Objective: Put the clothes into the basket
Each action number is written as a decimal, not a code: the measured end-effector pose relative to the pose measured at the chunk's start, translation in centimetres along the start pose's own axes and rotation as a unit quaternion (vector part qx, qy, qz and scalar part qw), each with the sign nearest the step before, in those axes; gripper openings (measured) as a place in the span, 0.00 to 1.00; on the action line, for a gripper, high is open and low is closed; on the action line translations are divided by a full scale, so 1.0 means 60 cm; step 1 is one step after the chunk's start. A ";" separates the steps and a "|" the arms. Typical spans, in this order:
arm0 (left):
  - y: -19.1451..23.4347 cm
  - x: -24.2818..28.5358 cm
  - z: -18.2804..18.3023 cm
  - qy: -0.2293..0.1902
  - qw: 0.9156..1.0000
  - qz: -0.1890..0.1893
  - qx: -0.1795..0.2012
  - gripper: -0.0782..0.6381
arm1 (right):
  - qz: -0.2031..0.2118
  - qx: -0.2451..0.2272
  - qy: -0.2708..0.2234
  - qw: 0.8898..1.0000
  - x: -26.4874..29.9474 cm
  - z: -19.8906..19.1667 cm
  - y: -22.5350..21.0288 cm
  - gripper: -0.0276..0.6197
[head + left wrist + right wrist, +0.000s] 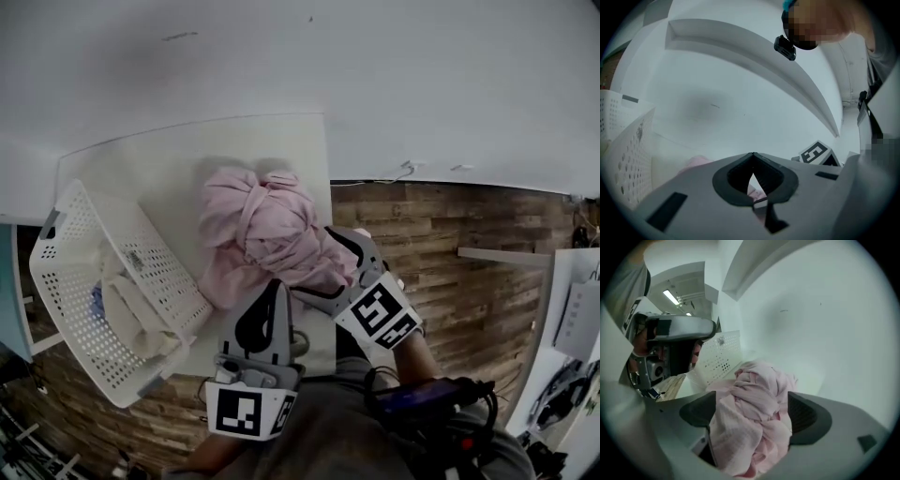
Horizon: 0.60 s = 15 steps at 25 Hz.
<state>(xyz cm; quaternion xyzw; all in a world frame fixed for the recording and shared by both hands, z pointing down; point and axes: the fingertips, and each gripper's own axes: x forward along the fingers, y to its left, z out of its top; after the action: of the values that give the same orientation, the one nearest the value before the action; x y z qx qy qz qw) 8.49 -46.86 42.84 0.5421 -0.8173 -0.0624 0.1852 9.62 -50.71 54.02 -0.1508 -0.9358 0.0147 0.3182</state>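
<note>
While the white table [169,159] fills the middle of the head view, above a strip of brown wooden floor [450,244], a white perforated laundry basket [66,281] stands at its left side. Pale cream clothes [127,309] lie crumpled in the bottom of the basket. Just right of the basket, on the table top and outside it, a pink garment [262,225] sits bunched and twisted into a heap.

At the heap's near right edge is the right gripper [328,267]. Its fingers stand wide apart, and the right gripper view shows the pink cloth mounded up between them, filling most of the gap. The left gripper [275,284] points at the near edge of the heap. Its fingers are closed tip to tip, and a sliver of pink shows through the small opening behind the tips.
</note>
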 end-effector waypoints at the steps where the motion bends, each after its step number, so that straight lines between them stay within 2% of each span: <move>1: 0.005 0.006 -0.002 0.003 1.000 0.002 -0.003 0.12 | -0.001 0.009 0.006 1.000 0.014 -0.001 -0.008 0.79; 8: 0.056 0.019 -0.026 0.022 0.999 0.029 -0.040 0.12 | 0.036 0.099 0.030 0.994 0.094 -0.011 -0.004 0.93; 12: 0.089 0.026 -0.051 0.035 0.997 0.041 -0.061 0.12 | 0.065 0.122 0.063 0.988 0.133 -0.030 0.015 0.93; 15: 0.107 0.030 -0.062 0.035 0.996 0.043 -0.066 0.12 | 0.060 0.135 0.064 0.987 0.152 -0.031 0.012 0.91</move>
<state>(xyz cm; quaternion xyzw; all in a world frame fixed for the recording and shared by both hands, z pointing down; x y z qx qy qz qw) 3.71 -45.54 48.63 0.4949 -0.8268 -0.0895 0.2518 4.09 -47.48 60.79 -0.1630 -0.8924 0.1505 0.3929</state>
